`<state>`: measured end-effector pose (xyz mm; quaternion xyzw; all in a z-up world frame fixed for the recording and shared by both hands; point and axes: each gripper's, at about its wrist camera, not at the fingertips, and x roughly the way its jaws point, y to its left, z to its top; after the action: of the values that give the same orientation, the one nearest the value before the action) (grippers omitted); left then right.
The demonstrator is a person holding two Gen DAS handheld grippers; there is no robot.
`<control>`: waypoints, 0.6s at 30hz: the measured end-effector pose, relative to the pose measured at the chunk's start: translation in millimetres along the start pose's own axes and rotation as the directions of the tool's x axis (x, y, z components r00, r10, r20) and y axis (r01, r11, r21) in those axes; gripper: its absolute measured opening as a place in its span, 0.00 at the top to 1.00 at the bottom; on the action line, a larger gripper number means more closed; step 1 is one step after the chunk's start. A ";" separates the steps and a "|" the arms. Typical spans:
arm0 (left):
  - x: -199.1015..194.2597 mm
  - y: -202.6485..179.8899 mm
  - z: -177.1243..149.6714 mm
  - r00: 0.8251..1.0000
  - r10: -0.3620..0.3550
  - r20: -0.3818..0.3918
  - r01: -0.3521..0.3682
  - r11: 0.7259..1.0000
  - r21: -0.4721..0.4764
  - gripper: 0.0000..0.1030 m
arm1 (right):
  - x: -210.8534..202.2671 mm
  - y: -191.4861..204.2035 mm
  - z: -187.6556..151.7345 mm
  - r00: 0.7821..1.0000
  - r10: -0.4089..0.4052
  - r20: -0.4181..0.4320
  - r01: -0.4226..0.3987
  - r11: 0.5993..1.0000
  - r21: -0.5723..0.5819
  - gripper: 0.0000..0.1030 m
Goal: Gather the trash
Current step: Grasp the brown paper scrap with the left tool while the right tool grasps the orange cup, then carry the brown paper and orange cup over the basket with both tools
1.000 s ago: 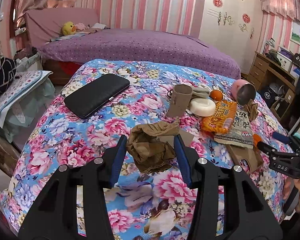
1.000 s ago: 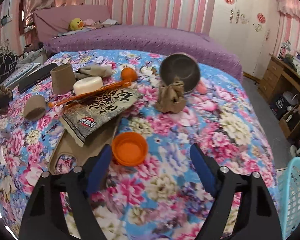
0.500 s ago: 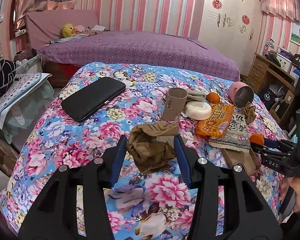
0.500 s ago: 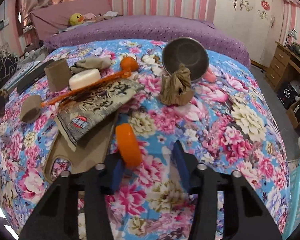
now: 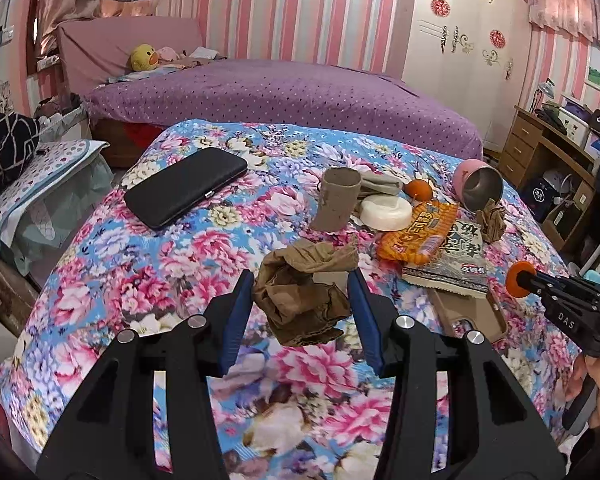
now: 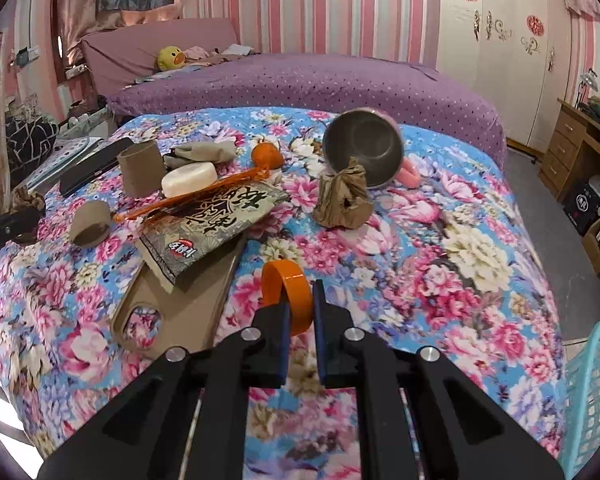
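Both grippers loaded mid-pickup: left gripper point(image 5: 300, 300) clamping crumpled brown paper point(image 5: 300, 300), right gripper point(image 6: 299, 312) pinching orange cap point(image 6: 288, 296) above floral quilt point(image 6: 440, 240); next, likely carrying to turquoise basket point(image 6: 592, 392).

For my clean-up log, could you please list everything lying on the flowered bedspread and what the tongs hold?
Orange plastic cap: one, orange, pinched on edge in the right tongs.
Crumpled brown paper wad: one, brown, between the left tongs' pads.
Second brown paper wad: one, brown, against the metal bowl.
Pink-sided metal bowl: one, tipped on its side.
Cardboard tubes: two, brown, upright and lying.
Snack wrappers: two, orange, dark printed.
White round bar: one.
Orange fruit: one.
Black flat case: one.
Tan phone case: one.
Turquoise basket: one, right edge.
Left tongs: closed on wad.
Right tongs: shut on cap.
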<state>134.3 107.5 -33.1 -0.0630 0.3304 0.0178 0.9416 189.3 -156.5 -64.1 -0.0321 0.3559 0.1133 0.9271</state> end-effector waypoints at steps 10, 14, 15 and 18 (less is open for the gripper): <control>-17.2 -29.5 -1.0 1.000 -0.004 0.021 0.004 1.000 -0.006 0.54 | -49.8 -37.7 -11.1 0.997 -0.058 0.052 0.057 0.998 0.010 0.90; -25.9 -51.8 -1.5 0.999 -0.018 0.038 0.017 1.000 0.015 0.54 | -69.4 -59.9 -16.4 0.993 -0.088 0.073 0.086 0.996 0.030 0.90; -28.1 -58.8 -1.9 0.999 -0.023 0.041 0.022 1.000 0.022 0.54 | -75.8 -67.0 -18.5 0.992 -0.101 0.080 0.098 0.995 0.032 0.90; -33.3 -78.8 -2.6 0.998 -0.039 0.049 0.038 0.999 0.039 0.54 | -86.5 -82.0 -23.6 0.989 -0.119 0.087 0.116 0.992 0.043 0.90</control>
<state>112.6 29.3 -5.9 -0.0509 0.3059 -0.0050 0.9507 130.6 -255.8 -25.7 -0.0302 0.3136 0.0530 0.9476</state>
